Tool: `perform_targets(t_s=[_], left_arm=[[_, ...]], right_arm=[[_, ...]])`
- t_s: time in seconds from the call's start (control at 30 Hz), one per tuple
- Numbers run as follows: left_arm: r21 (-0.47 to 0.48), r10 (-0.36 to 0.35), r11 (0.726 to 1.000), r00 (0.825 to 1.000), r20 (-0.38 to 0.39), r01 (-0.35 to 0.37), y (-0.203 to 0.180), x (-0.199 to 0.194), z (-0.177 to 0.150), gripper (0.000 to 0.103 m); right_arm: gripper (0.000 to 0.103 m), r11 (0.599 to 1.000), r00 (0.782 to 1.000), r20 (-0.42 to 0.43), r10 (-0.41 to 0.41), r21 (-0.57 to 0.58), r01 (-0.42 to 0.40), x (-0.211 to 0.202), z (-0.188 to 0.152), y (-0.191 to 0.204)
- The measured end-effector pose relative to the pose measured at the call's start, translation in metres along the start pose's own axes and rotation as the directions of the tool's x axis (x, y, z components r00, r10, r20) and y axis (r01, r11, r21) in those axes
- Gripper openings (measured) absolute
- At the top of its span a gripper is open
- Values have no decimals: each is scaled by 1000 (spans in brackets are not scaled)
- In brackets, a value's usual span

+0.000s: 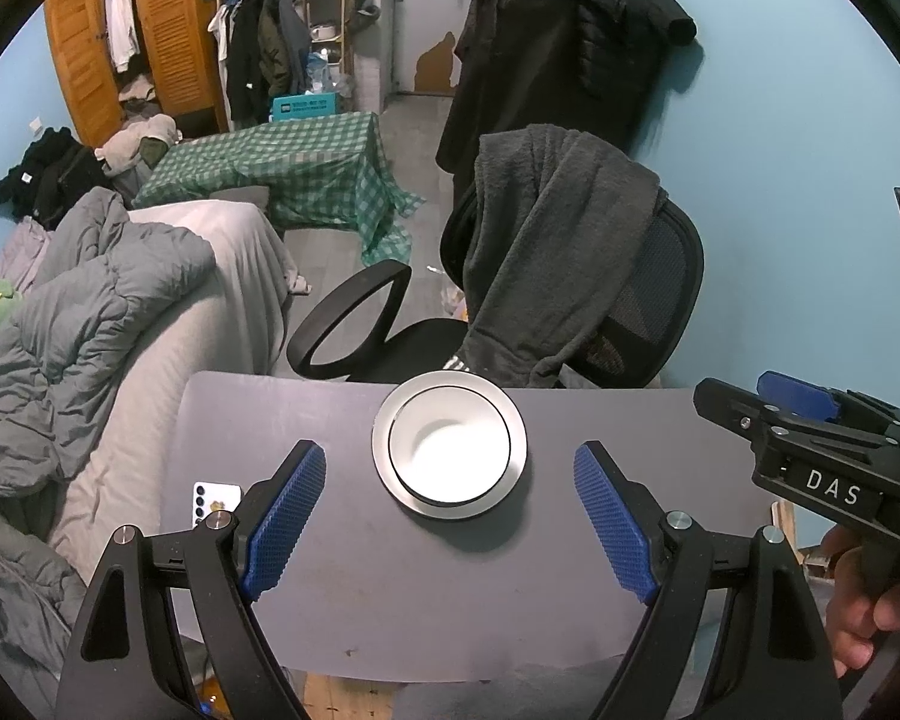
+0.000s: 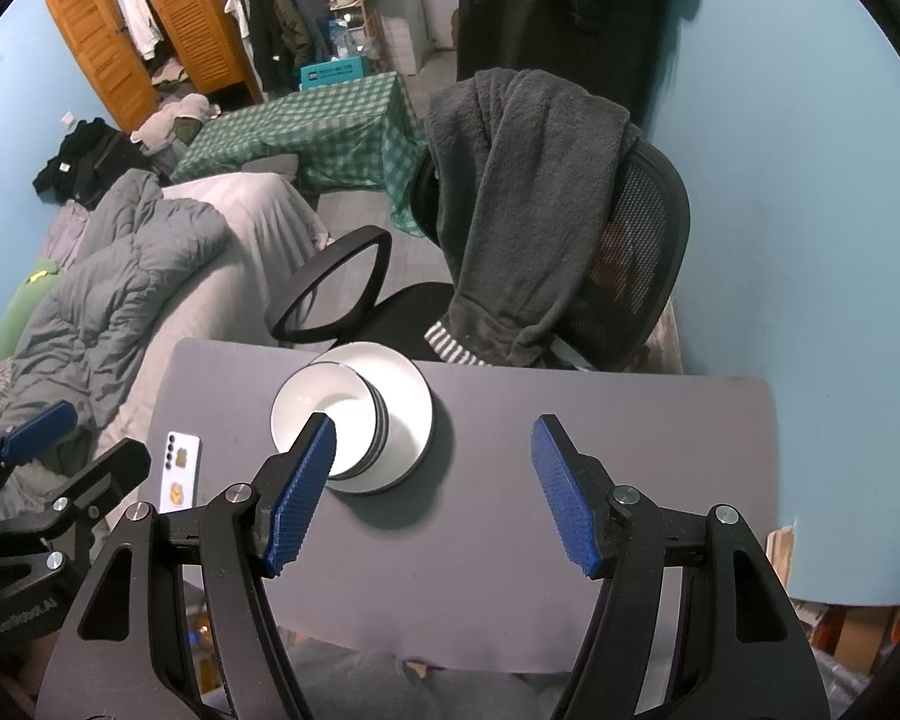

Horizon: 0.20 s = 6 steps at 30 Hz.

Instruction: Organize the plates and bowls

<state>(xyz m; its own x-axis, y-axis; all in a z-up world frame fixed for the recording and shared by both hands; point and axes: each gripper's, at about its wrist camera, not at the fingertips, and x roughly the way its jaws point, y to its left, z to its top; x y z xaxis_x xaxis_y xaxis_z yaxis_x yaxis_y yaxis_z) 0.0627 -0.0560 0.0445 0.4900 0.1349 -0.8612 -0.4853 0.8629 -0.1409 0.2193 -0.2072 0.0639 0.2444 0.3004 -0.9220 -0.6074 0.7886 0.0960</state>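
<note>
- The left gripper (image 1: 450, 516) hovers above the grey table (image 1: 600, 438), its blue pads spread wide with nothing between them.
- Just ahead of its fingertips, centred between them, a white bowl (image 1: 456, 450) sits on a white plate (image 1: 384, 420).
- The right gripper (image 2: 432, 492) is also spread and holds nothing; bowl and plate lie ahead and to its left, partly behind its left pad.
- A phone (image 2: 180, 471) lies on the table further left.
- Beyond the table stands an office chair (image 1: 660, 300) draped with a dark fleece garment (image 1: 546, 228).
</note>
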Motion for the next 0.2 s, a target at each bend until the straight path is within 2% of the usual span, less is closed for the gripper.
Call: perform_targets(t_s=[0.2], left_arm=[[3,5,1000,1000,-2,-5,0,-1,-1,86]], right_arm=[[66,1000,1000,-1,1,-3,-1,0,-2,3]])
